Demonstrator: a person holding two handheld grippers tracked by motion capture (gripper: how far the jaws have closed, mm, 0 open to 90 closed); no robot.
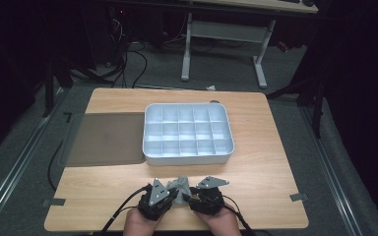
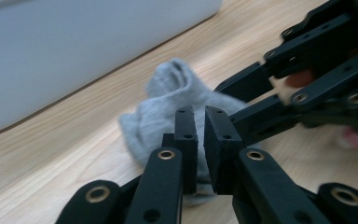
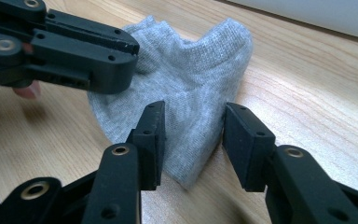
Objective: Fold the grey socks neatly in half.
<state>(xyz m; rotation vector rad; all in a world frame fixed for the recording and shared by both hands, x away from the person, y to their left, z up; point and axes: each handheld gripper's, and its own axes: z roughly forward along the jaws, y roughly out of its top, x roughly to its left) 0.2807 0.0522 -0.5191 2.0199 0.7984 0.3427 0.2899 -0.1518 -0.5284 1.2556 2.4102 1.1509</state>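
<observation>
The grey sock (image 3: 186,88) lies bunched on the desk (image 1: 256,167) near its front edge, just short of the white compartment tray (image 1: 187,132), with both grippers meeting over it. It is soft, crumpled knit, one end raised in a fold and the rest sagging onto the wood.

The left gripper (image 2: 200,140) has its jaws nearly together, a narrow slit between the pads, with grey fabric visible in that slit; it appears to pinch a thin fold of the sock, though how firm that pinch is I cannot tell. The right gripper (image 3: 193,140) stands about half open, its jaws straddling the sock's lower tip without pressing on it.

The main risk, as I judge it, is that grip on one side only. If the left gripper's hold is as light as it looks, any pull or lift could let the fold slide out and the sock drop flat. If the right gripper closes where it stands, it may catch only the tip, or a single layer, so the sock stretches or twists instead of being folded or carried neatly. The two grippers are also very close together: the left one's jaws cross right in front of the right one's, so a careless closing or turn could knock them together and drag the sock off the desk's near edge.
</observation>
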